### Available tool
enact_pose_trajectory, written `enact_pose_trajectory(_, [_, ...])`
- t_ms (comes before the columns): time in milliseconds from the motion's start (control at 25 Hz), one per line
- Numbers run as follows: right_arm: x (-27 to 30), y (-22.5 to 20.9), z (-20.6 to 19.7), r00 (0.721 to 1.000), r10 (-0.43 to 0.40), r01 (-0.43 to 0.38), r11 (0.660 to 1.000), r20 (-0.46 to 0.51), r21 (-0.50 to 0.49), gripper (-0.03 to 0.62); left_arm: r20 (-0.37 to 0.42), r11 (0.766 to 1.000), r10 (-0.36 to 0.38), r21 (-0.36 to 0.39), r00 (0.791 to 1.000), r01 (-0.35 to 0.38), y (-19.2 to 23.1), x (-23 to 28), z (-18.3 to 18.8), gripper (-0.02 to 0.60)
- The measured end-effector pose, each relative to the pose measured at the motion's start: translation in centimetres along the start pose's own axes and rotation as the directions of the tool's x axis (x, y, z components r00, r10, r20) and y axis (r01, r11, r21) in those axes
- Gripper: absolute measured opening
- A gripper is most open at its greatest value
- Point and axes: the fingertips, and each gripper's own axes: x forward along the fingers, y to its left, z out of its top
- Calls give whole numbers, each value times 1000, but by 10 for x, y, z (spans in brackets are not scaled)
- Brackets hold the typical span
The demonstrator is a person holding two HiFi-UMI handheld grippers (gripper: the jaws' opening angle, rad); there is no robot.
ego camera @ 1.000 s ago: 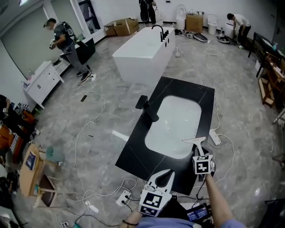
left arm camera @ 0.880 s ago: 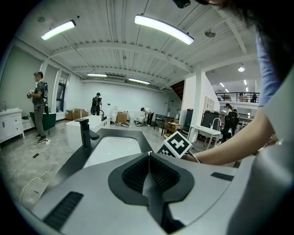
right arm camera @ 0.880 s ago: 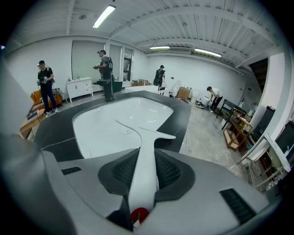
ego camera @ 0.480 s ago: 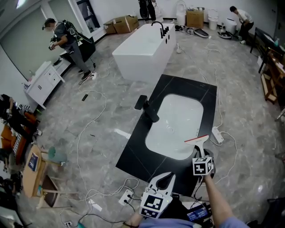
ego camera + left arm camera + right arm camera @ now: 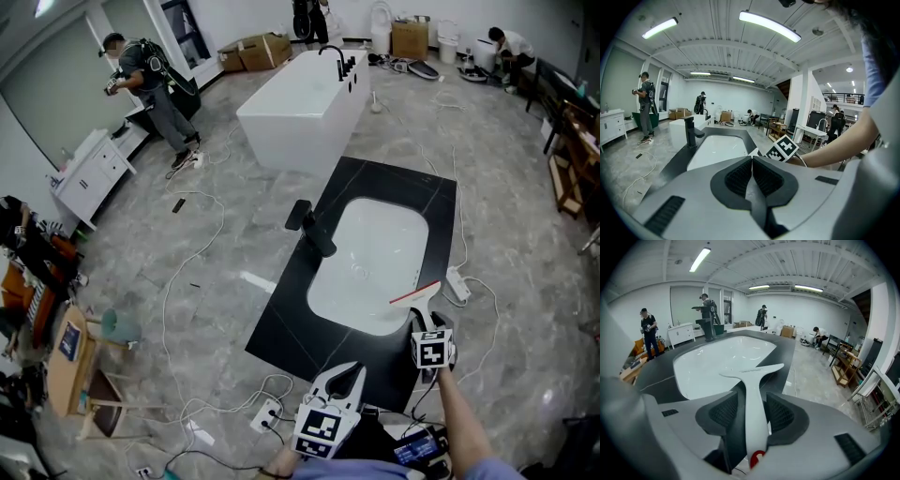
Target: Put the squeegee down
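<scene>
A white squeegee point(image 5: 752, 380) with a red-edged blade point(image 5: 414, 292) lies between the jaws of my right gripper point(image 5: 427, 324), blade pointing over the near right rim of the white basin point(image 5: 370, 262). The jaws of the right gripper point(image 5: 751, 401) are opening, and narrow gaps show between the pads and the handle. The squeegee sits at the right edge of the black countertop point(image 5: 375, 183). My left gripper point(image 5: 351, 371) hangs at the counter's near edge. Its pads meet with nothing between them in the left gripper view point(image 5: 752, 164).
A black faucet point(image 5: 309, 228) stands on the basin's left side. A white bathtub point(image 5: 300, 108) is beyond the counter. Cables point(image 5: 197, 262) and a power strip point(image 5: 457, 284) lie on the floor. A person point(image 5: 150, 89) walks at far left; a wooden stool point(image 5: 80, 361) stands near left.
My right gripper and the squeegee sank a little toward the counter's right edge, and the blade's red edge now shows. The left gripper stayed put.
</scene>
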Motion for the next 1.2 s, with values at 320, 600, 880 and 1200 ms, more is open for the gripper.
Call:
enact_pose_trajectory(320, [-4,5,1,1000,28,-28,1000,-9,-2,210,7,1000,18,-5,1000,-18,6,-5,1,18])
enact_pose_trajectory(600, [-11,9,1,1000,22,-22,1000,0,-8,215,6,1000,23,-2,1000,-23,4,-14,-5,18])
enact_pose_trajectory(880, [-26,14,6,999,35,-35,999,30,15,219,17,1000,20,4,1000,-20,-1,-23,-5,18])
enact_pose_trajectory(1200, [-64,28,25,991,69,-76,995,113,58,219,33,1000,6,14,999,-6,-7,-34,-5,18])
